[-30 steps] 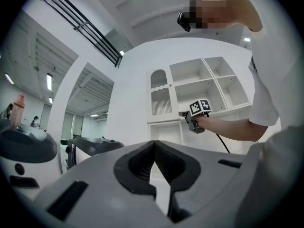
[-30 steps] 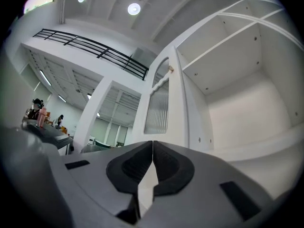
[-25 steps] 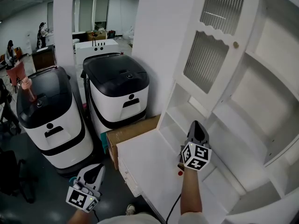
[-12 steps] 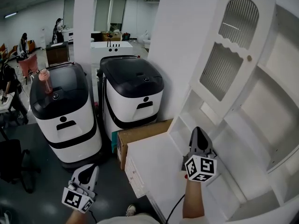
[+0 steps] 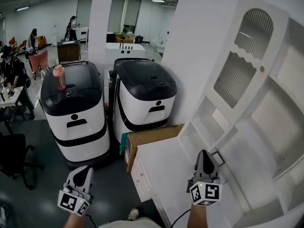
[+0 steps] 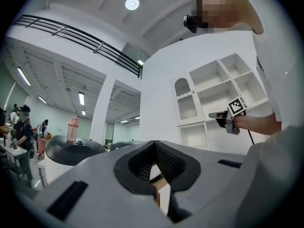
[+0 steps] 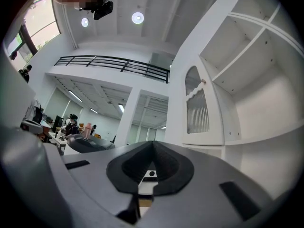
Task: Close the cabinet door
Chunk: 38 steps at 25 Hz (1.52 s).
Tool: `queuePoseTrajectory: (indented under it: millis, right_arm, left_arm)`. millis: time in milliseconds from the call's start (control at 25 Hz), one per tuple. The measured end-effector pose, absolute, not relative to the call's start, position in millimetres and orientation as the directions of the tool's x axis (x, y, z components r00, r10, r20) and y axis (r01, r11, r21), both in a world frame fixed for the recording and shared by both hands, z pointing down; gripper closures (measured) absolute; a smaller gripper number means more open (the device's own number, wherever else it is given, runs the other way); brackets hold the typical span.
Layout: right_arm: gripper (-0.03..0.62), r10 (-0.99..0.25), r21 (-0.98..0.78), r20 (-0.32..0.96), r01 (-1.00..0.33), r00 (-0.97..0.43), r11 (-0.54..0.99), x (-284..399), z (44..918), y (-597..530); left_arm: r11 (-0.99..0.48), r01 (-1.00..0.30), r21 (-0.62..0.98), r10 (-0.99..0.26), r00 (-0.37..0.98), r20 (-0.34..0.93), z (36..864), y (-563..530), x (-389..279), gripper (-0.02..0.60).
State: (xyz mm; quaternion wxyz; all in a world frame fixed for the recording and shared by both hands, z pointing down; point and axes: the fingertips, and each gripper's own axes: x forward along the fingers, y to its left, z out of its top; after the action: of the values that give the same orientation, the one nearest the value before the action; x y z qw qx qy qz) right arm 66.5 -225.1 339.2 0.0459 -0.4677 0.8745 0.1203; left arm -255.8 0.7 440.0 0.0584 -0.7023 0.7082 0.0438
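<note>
The white cabinet [image 5: 280, 141] fills the right of the head view. Its door [image 5: 247, 65], with two ribbed glass panes and a small knob [image 5: 261, 69], stands swung open toward me. My right gripper [image 5: 204, 154] is shut and empty. It hovers low over the cabinet's white counter [image 5: 161, 167], well below the door and apart from it. My left gripper [image 5: 86, 170] hangs over the floor at the lower left, shut with nothing in it. In the right gripper view the door [image 7: 199, 106] and knob [image 7: 203, 81] rise ahead of the shut gripper [image 7: 152, 144]. The left gripper view shows the door [image 6: 185, 106] beyond its own shut gripper [image 6: 154, 144].
Two black-topped white machines [image 5: 73, 113] [image 5: 145, 99] stand left of the cabinet, one carrying a pink bottle [image 5: 59, 77]. A cardboard box [image 5: 152, 137] sits against the counter's left side. A white pillar [image 5: 102, 23] rises behind. People work at desks far left, near a black chair [image 5: 12, 158].
The head view has swung left, so cabinet and machines sit further right in frame. My right gripper has dropped lower in frame, away from the lower shelves. Both grippers stay shut.
</note>
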Motion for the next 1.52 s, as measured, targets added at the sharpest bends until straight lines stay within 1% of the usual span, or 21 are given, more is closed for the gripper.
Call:
queuePoseTrajectory:
  millis: [360, 560, 1080, 1520]
  right_arm:
    - [0.597, -0.865, 0.163, -0.103, -0.867, -0.491, 0.472, 103, 372, -180]
    - [0.597, -0.867, 0.155, -0.066, -0.863, -0.494, 0.480, 102, 388, -171]
    - [0.597, -0.858, 0.122, -0.069, -0.858, -0.509, 0.499, 98, 397, -169]
    - [0.597, -0.860, 0.112, -0.057, -0.860, -0.506, 0.499, 108, 398, -175]
  left_arm:
    - [0.054, -0.998, -0.024, -0.990, -0.051, -0.131, 437, 30, -269, 0.575]
    - [0.057, -0.998, -0.016, -0.990, -0.054, -0.127, 442, 39, -266, 0.575]
    - [0.056, -0.998, -0.014, -0.989, -0.053, -0.136, 446, 36, -257, 0.575]
    - [0.024, -1.000, -0.009, -0.990, -0.023, -0.137, 447, 19, -243, 0.575]
